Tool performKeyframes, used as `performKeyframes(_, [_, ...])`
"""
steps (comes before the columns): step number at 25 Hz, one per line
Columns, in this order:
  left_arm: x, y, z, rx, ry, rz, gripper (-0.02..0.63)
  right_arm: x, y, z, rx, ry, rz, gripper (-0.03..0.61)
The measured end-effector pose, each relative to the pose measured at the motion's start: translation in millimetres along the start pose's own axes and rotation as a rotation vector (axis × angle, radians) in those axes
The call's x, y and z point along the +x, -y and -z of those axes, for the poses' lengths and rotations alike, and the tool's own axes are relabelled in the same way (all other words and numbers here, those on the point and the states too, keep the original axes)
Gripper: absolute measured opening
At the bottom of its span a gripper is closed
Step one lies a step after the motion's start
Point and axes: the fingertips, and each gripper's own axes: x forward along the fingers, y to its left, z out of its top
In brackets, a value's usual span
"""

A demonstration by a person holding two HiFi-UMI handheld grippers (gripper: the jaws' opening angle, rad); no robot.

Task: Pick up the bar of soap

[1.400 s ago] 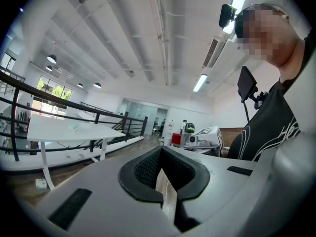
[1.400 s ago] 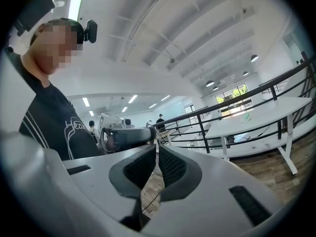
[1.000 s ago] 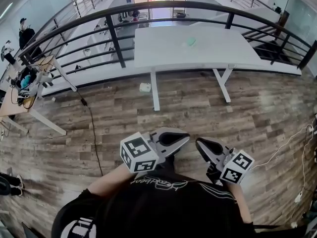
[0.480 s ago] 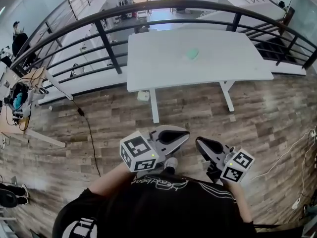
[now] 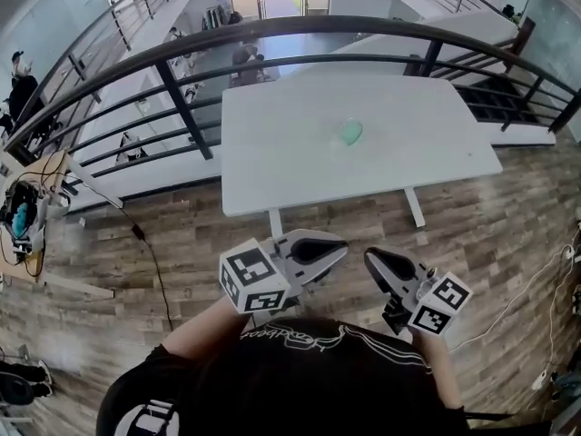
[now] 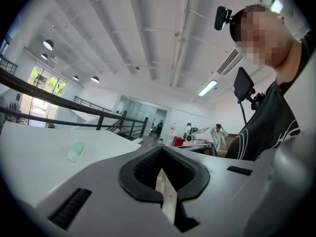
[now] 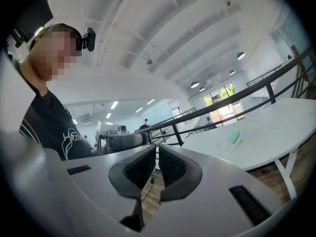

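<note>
Grey left gripper (image 5: 342, 247) and right gripper (image 5: 369, 257) closed, empty; soap (image 5: 349, 133) well apart.

Top: the surface (image 5: 272, 171) is bare all round the soap bar (image 5: 349, 133) (open from near, left and right).
Far side: a dark railing (image 5: 182, 109) runs just behind the far edge, closing that way in.
Near side: the wood floor (image 5: 200, 234) lies open up to the near edge.

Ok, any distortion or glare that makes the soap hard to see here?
Head view: heavy fisheye bows the railing, yet the soap is sharp on the white table. Left gripper view: dark round vignette, soap small and soft at left. Right gripper view: blown-out doorway behind the railing, soap readable.
</note>
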Motion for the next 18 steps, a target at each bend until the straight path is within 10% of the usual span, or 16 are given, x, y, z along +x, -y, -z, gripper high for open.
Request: performKeyframes(18, [2, -39, -15, 0.029, 0.046, -0.034, 0.008, 21, 19, -16, -0.064, 0.015, -0.002, 0.021])
